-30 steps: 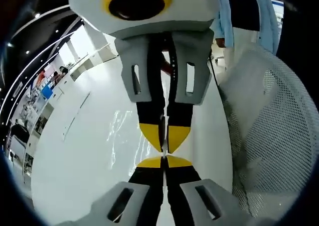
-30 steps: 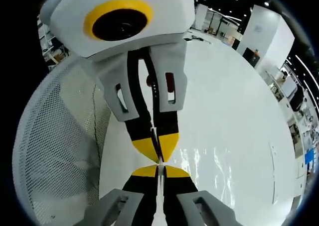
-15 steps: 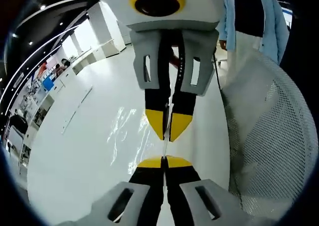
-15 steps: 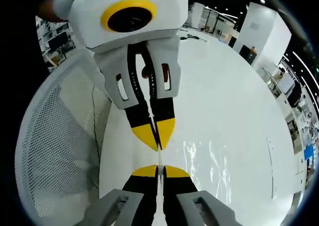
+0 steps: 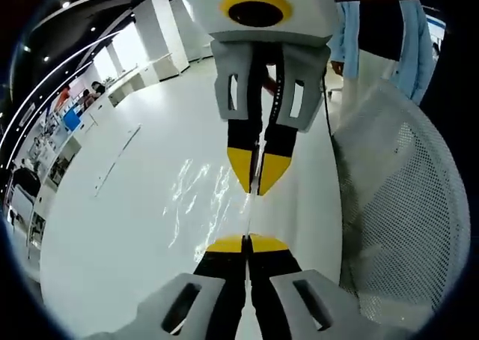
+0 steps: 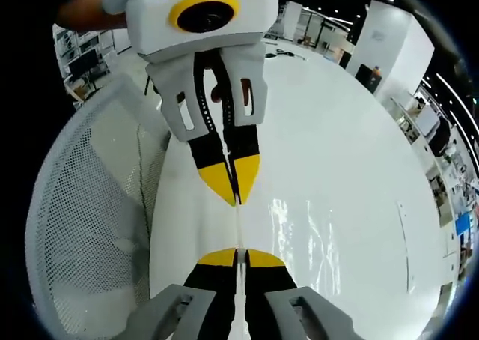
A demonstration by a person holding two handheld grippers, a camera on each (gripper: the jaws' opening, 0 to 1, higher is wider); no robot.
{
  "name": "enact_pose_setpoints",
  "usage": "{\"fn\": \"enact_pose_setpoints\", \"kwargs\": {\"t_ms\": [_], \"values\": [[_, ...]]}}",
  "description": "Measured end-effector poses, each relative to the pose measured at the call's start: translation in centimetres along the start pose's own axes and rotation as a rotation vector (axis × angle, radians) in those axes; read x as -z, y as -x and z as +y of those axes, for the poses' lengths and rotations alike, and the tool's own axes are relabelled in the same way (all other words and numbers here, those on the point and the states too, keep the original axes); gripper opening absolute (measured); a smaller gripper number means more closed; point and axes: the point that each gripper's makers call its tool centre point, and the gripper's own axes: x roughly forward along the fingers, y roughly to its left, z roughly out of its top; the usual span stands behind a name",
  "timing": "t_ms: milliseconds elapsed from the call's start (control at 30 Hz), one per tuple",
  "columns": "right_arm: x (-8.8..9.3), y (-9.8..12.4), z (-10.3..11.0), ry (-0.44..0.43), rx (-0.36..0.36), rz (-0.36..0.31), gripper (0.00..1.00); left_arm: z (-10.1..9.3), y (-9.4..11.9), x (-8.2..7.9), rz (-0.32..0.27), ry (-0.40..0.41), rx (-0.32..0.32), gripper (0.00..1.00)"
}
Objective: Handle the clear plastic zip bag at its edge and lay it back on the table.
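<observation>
While you draw the zip bag (image 5: pixel 206 205) taut above the white counter (image 5: pixel 112 228) — left gripper (image 5: pixel 246 244) and right gripper (image 6: pixel 236 257) face each other | both jaws pinched shut on one edge — ready to lay it flat.

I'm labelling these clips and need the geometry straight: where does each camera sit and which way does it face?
Left gripper view: rides on the left gripper, looking along its shut jaws across the white table at the right gripper facing it; the bag edge is stretched between them; a mesh chair stands to the right.
Right gripper view: rides on the right gripper, facing the left gripper tip to tip; a hand shows at top left.
Shared: table, bag, chair, both grippers.
</observation>
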Motion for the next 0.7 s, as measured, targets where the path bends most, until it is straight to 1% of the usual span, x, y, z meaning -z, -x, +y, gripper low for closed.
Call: {"fn": "enact_pose_setpoints", "kwargs": {"t_ms": [467,700], "values": [[1.4,0.6,-0.1,-0.016,0.009,0.017,0.00,-0.1,0.2,0.0,0.011,0.017,0.019,0.00],[2.2,0.8,0.0,-0.011,0.010,0.034,0.00,-0.2,0.1,0.3,0.018,0.021,0.028,0.00]]}}
